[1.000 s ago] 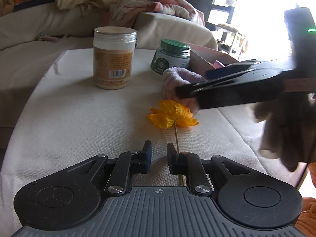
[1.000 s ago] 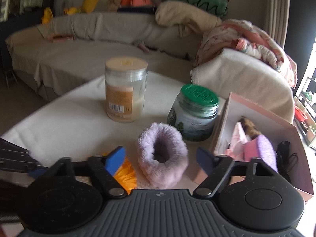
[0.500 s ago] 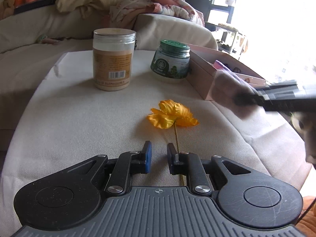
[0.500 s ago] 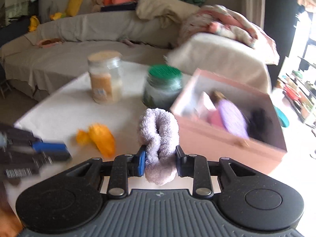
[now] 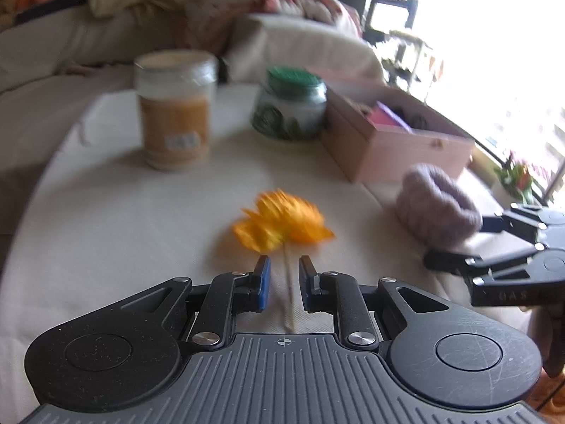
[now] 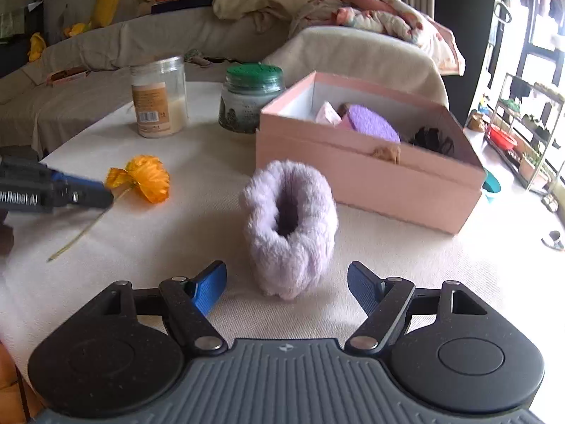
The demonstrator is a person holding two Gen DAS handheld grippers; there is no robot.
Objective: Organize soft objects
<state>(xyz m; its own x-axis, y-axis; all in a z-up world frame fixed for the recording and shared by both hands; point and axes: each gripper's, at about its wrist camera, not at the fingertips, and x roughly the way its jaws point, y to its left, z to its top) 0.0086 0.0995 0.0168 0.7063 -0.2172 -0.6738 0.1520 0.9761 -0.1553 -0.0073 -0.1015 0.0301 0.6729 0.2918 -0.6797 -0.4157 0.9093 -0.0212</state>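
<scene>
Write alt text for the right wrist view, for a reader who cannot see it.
A fluffy lilac scrunchie stands on a cloth-covered table just ahead of the open right gripper, untouched by its blue pads. Behind it sits an open pink box of soft items, with two jars at the back and an orange fabric flower at left.

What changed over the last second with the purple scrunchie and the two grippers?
The right gripper closed on the fluffy purple scrunchie, carried it from beside the green-lidded jar to in front of the pink box, and its jaws have just opened: the scrunchie stands free on the cloth. The left gripper edged forward so the orange flower stem lies between its narrow jaws, ungripped. Both jars, box and flower stayed.
</scene>
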